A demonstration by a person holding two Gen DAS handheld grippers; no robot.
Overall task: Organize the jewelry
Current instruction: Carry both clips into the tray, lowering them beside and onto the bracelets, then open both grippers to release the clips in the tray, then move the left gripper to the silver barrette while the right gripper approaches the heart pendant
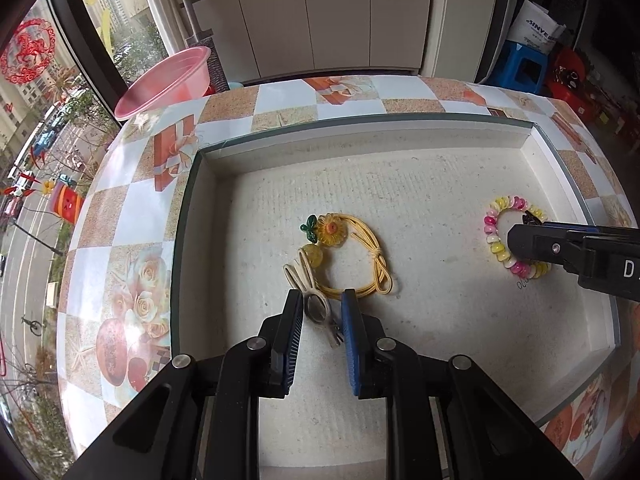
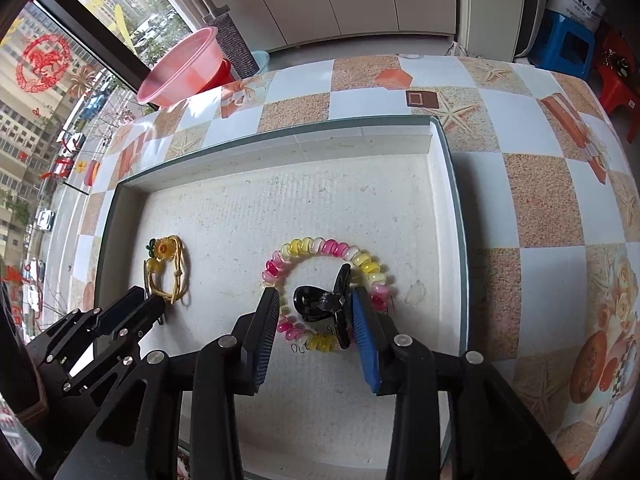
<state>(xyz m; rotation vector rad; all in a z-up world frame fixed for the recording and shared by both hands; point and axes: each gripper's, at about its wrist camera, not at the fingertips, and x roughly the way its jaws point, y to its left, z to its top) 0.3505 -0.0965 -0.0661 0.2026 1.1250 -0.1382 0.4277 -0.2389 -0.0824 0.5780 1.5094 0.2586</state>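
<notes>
A shallow white tray (image 1: pixel 360 124) (image 2: pixel 280 132) lies on the checked tablecloth. In the left wrist view my left gripper (image 1: pixel 322 296) is low over the tray floor, shut on a small cream and silver hair clip (image 1: pixel 316 308). Just beyond it lies a yellow elastic hair tie with a sunflower (image 1: pixel 330 230) (image 2: pixel 164 248). In the right wrist view my right gripper (image 2: pixel 314 294) stands open around a black claw clip (image 2: pixel 312 304). The clip rests inside a pink, yellow and white coil band (image 2: pixel 320 246) (image 1: pixel 489 226), and the left pad is clear of it.
A small clear piece (image 2: pixel 416 292) lies by the tray's right wall. A pink basin (image 1: pixel 168 80) (image 2: pixel 180 68) stands past the table's far left corner by the window. A blue stool (image 1: pixel 524 66) and red items sit on the floor at the far right.
</notes>
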